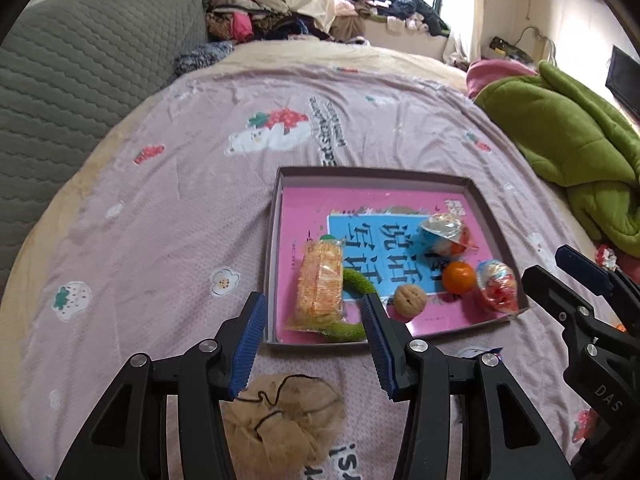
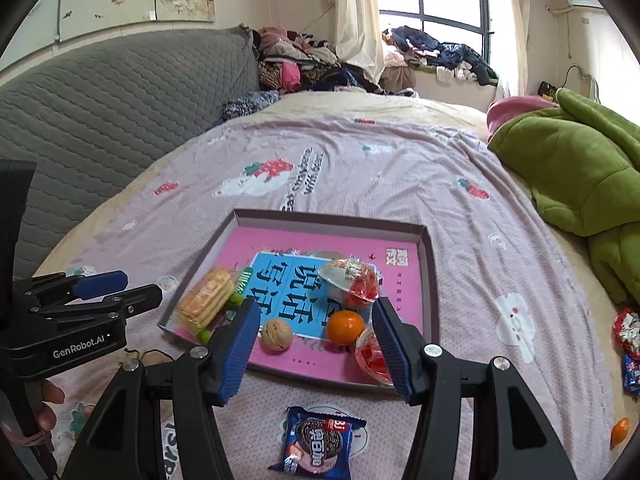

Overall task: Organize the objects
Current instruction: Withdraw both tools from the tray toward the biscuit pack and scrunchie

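The bed [image 2: 460,208] carries everything, and its soft sheet gives under any downward press, so grasps should close sideways, not push down. Ahead of both hand-held grippers lies the shallow box lid [image 1: 476,200], light and stiff only at its thin card walls; judged from the task, it is the collecting place. Inside it, just ahead of the left hand-held gripper [image 1: 314,340], lies the cracker pack [image 1: 322,280], light, crinkly and brittle within; take it across its narrow width with mild force. Beyond the right hand-held gripper [image 2: 316,348] sit two jelly cups [image 2: 352,280], slippery film over soft walls, then the orange [image 2: 345,327], firm and prone to roll, and the walnut [image 2: 276,335], hard, small and also prone to roll. Still outside the lid, below and just short of the left tool's fingers, lies the tan mesh pouch [image 1: 286,420], limp and nearly weightless; pinch a bunched fold. Below the right tool lies the blue cookie packet [image 2: 318,444], flat, slick and fragile; grip it by an edge seam. Both tools point steeply down toward the bed, side by side, jaws standing apart with nothing between the pads. A person's fingers [image 2: 50,404] wrap the left tool's handle.
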